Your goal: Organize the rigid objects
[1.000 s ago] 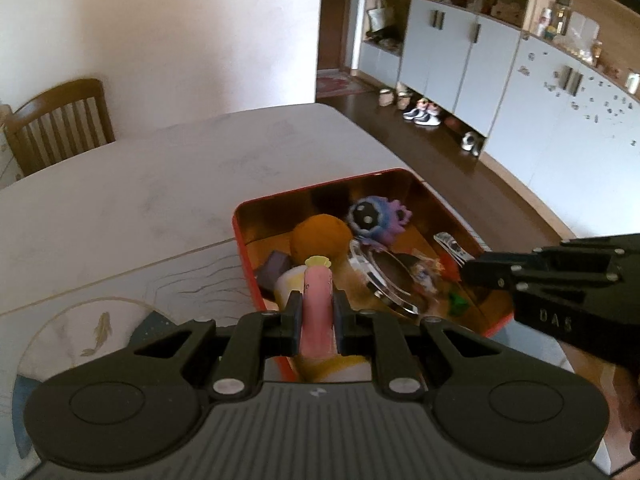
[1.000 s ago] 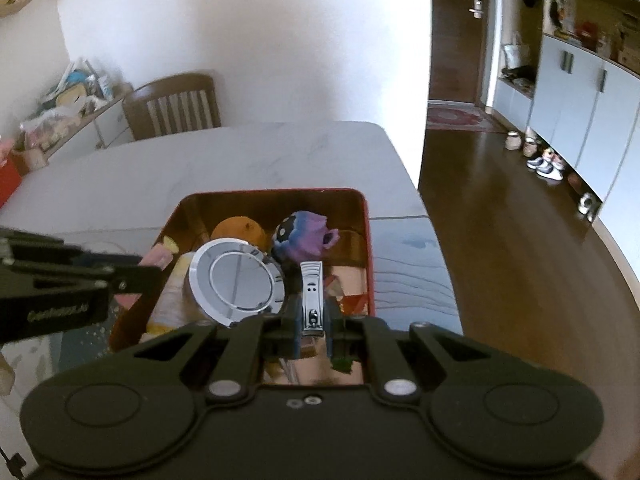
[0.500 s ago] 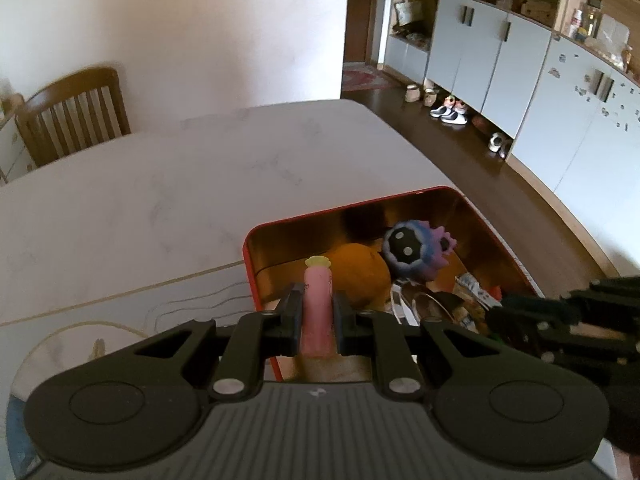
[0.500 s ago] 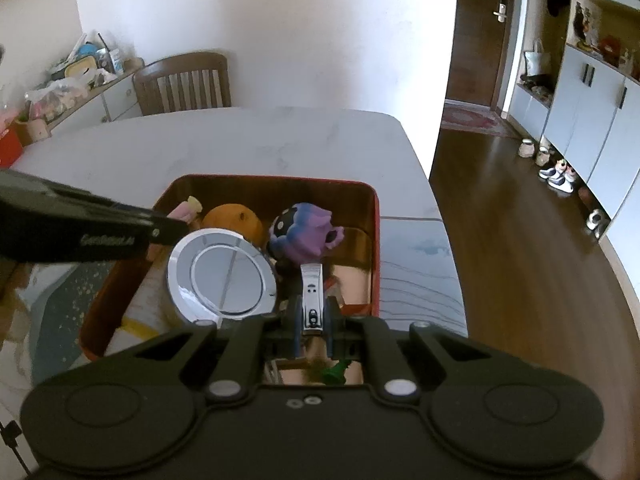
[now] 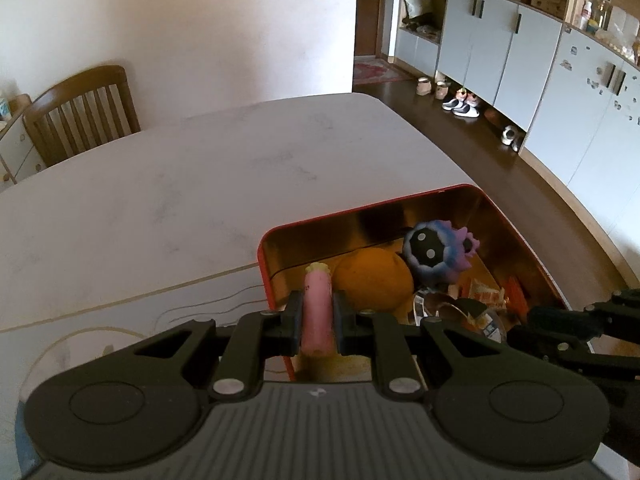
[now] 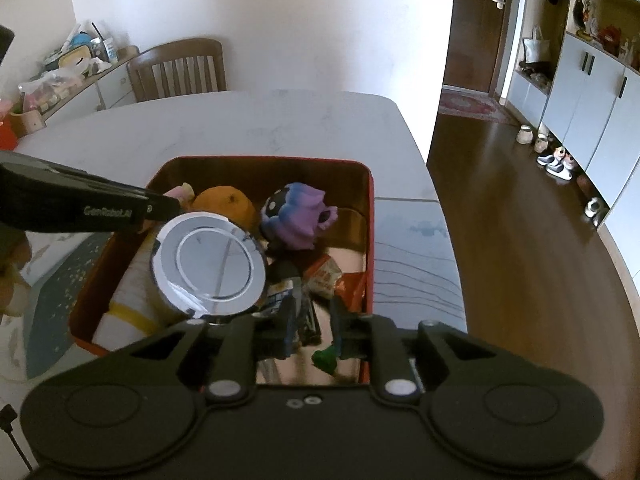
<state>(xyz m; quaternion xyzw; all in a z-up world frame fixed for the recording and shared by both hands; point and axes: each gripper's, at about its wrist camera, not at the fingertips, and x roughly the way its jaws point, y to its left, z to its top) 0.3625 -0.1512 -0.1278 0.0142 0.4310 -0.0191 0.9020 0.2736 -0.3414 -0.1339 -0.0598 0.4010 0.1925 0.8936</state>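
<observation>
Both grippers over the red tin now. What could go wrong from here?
1. The left gripper pinches the pink tube right over the red tin wall; released here, it may drop outside.
2. The tin is crowded: round mirror, orange, purple toy. The tube could bounce or knock the mirror.
3. The open right gripper sits low among the contents, close to the left one; they could collide.

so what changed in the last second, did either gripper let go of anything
The right gripper released the silver nail clipper it was holding; its jaws are now open and empty. The left gripper stays clamped on the pink tube over the red tin.
</observation>
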